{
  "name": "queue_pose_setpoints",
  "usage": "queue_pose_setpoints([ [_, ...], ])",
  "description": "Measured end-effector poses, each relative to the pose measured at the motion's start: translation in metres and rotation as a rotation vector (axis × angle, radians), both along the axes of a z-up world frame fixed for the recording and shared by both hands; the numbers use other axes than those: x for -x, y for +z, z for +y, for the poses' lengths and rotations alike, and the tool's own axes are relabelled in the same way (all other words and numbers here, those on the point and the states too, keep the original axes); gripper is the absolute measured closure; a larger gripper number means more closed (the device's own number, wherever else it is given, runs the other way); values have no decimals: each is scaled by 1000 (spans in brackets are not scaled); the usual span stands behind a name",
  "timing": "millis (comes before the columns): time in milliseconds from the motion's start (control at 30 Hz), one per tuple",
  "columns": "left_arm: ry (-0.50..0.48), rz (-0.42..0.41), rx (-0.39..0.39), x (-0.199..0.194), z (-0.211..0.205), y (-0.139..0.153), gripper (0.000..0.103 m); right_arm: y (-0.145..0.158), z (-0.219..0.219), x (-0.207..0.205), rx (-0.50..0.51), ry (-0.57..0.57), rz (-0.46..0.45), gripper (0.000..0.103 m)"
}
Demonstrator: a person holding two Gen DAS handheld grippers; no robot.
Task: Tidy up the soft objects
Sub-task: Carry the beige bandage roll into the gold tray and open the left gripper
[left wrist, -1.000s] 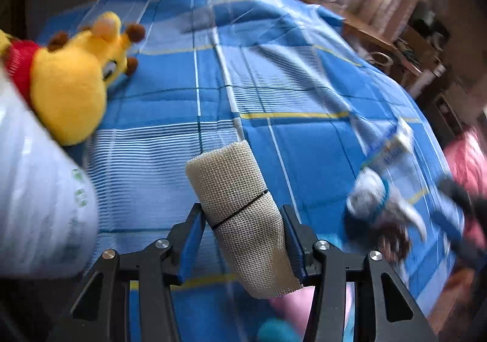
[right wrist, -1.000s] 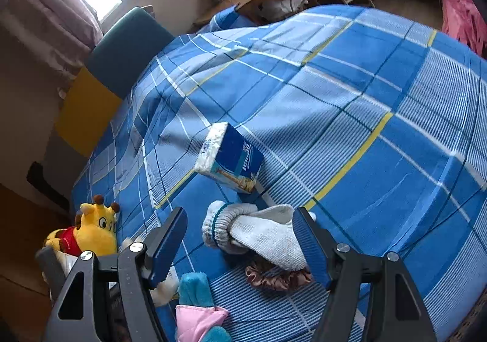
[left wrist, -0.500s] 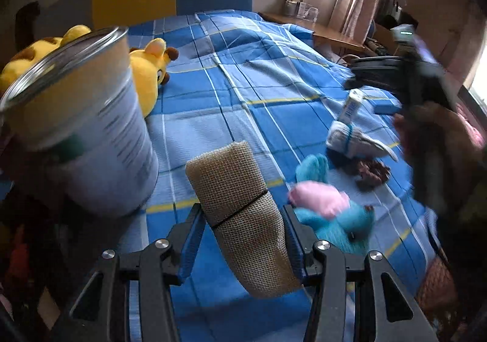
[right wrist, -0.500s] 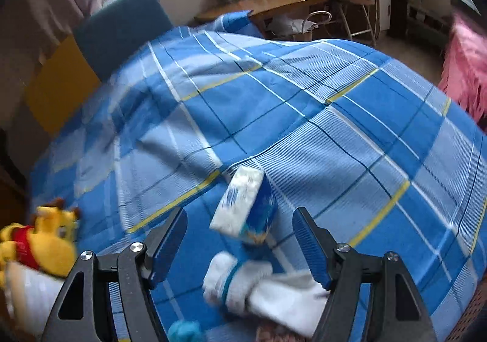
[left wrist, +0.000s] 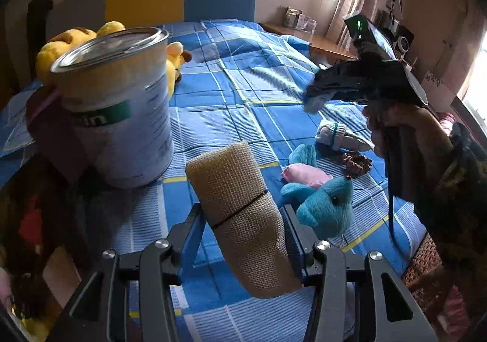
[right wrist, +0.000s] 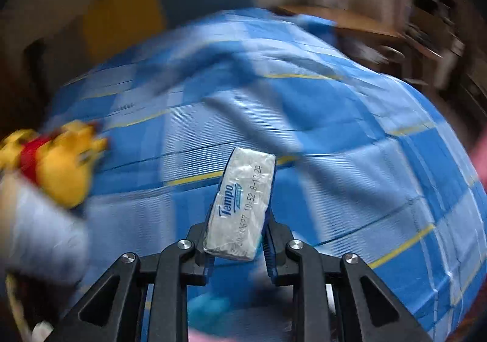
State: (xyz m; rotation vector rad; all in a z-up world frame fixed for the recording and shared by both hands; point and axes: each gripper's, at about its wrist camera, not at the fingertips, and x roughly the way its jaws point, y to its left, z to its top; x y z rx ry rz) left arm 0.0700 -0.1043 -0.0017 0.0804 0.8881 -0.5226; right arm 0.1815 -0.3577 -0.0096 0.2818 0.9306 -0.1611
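Bottom centre, your left gripper (left wrist: 243, 220) clamps the mesh roll (left wrist: 240, 211); right gripper (right wrist: 239, 232) pinches the tissue pack (right wrist: 242, 205), prob. bound for the can (left wrist: 118, 104).

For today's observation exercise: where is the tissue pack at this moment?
The tissue pack is off the bed, clamped between the fingers of the right gripper in the right wrist view; in the left wrist view it hangs above the rolled white sock.
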Motion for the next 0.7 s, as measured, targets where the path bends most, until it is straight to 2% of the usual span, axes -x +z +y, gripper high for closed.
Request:
queue_pose_setpoints([
  [167, 19, -28, 0, 15, 18, 7, 52, -4, 74, 22, -99, 226, -4, 78],
  [300, 34, -49, -2, 26, 32, 11, 52, -26, 115, 34, -103, 322, 38, 78],
  [433, 58, -50, 8, 35, 45, 11, 52, -52, 126, 39, -75, 323, 93, 78],
  [567, 80, -37, 16, 41, 55, 8, 52, -52, 118, 43, -110, 281, 83, 79],
  [700, 88, -37, 29, 48, 61, 9, 52, -55, 119, 40, -100, 267, 90, 79],
])
